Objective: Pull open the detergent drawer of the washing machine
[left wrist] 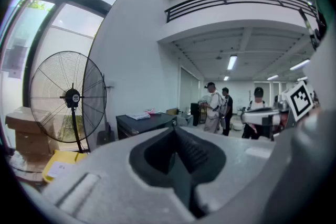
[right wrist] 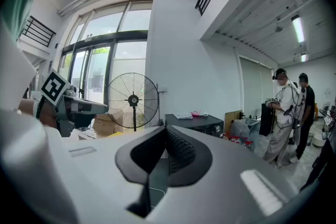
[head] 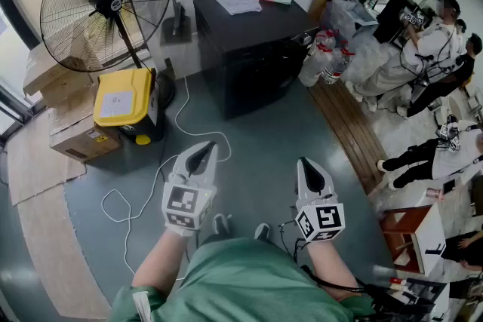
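A black box-shaped machine (head: 249, 49) stands by the white wall with papers on its top; no drawer can be made out on it. It also shows far off as the black machine (left wrist: 144, 126) and black machine (right wrist: 194, 124) in the gripper views. My left gripper (head: 202, 151) and right gripper (head: 308, 164) hover side by side over the grey floor, well short of the machine, both pointing toward it. The left gripper (left wrist: 175, 131) has its jaws shut with nothing between them. The right gripper (right wrist: 166, 131) is shut and empty too.
A tall standing fan (head: 106, 0) is at the left, with a yellow-lidded box (head: 124, 98) and cardboard boxes (head: 75, 132) under it. A white cable (head: 162, 162) loops over the floor. Bagged bottles (head: 324, 53) lie right of the machine. Several people (head: 426, 49) are at the far right.
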Available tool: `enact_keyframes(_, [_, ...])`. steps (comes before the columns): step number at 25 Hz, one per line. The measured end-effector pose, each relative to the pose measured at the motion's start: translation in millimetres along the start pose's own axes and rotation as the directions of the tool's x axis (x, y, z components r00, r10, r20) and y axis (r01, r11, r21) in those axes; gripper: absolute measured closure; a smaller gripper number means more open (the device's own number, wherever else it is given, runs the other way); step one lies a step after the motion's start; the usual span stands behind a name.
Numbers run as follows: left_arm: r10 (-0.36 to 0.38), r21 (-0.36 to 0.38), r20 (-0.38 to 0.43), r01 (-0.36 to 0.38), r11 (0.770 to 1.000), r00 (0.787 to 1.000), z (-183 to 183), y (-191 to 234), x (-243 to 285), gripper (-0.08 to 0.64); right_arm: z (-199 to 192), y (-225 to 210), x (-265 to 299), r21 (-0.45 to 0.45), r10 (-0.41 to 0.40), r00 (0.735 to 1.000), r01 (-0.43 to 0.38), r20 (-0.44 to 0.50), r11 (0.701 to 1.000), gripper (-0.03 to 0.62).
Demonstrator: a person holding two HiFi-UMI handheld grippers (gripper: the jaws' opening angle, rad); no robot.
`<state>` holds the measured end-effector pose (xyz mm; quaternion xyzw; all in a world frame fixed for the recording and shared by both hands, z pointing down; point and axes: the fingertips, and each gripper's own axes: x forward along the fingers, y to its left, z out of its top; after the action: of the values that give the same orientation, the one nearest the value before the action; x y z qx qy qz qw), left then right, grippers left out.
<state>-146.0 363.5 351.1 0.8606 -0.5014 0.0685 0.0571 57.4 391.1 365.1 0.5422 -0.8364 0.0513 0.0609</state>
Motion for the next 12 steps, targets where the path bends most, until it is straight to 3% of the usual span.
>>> enact_keyframes(12, [0.003,-0.006,0.007,-0.003,1.0,1.0,0,11,-9,0.557,1,6,2,-0.001,-0.016,1.0,0.016,0.004,1.0,0.591])
